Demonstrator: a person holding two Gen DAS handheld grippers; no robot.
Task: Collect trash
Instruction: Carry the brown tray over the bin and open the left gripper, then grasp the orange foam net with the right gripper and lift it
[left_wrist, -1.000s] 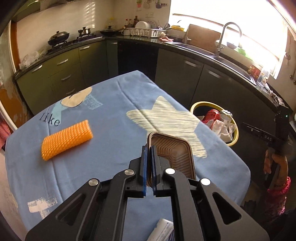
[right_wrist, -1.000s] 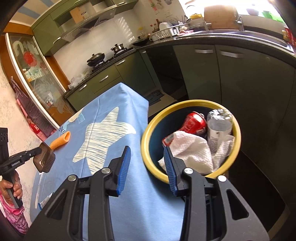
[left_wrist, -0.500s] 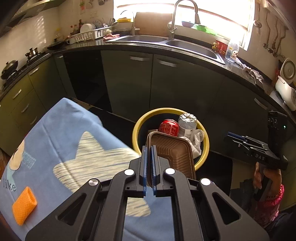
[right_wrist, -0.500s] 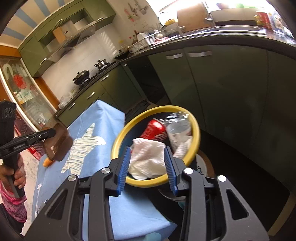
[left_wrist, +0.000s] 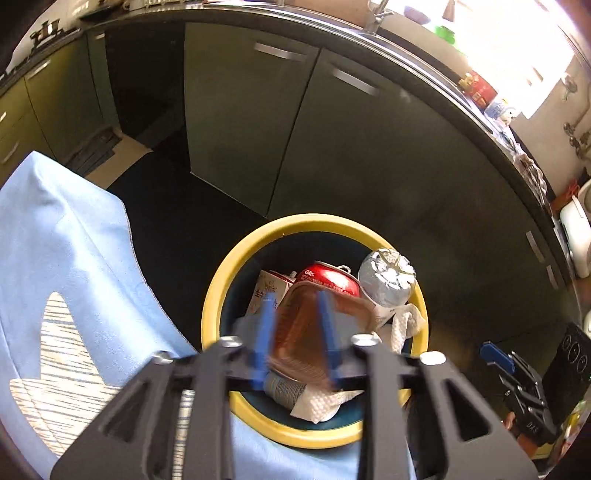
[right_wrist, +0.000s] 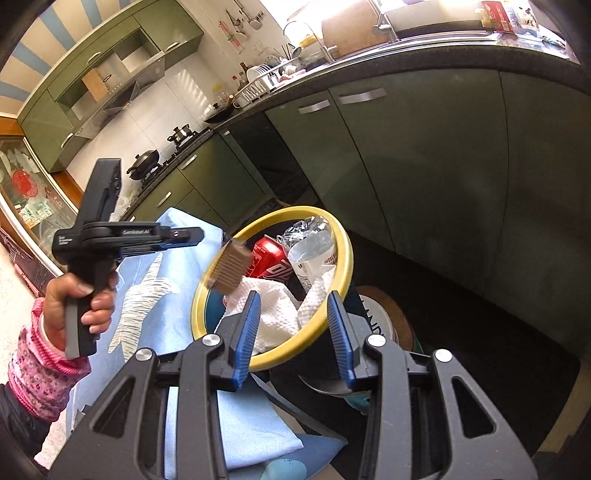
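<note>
Left gripper (left_wrist: 297, 332) over yellow bin (left_wrist: 221, 291), jaws just spreading, brown tray (left_wrist: 314, 332) loose between pads, falling binward, long axis 12-to-6. Right gripper (right_wrist: 293, 332) spread, empty, bin at 12.

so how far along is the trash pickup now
Done: a red soda can, crushed clear plastic bottle and white paper towels lie in the yellow-rimmed bin. In hand: the left gripper has just opened, dropping the brown plastic tray. Remaining trash is out of view.
</note>
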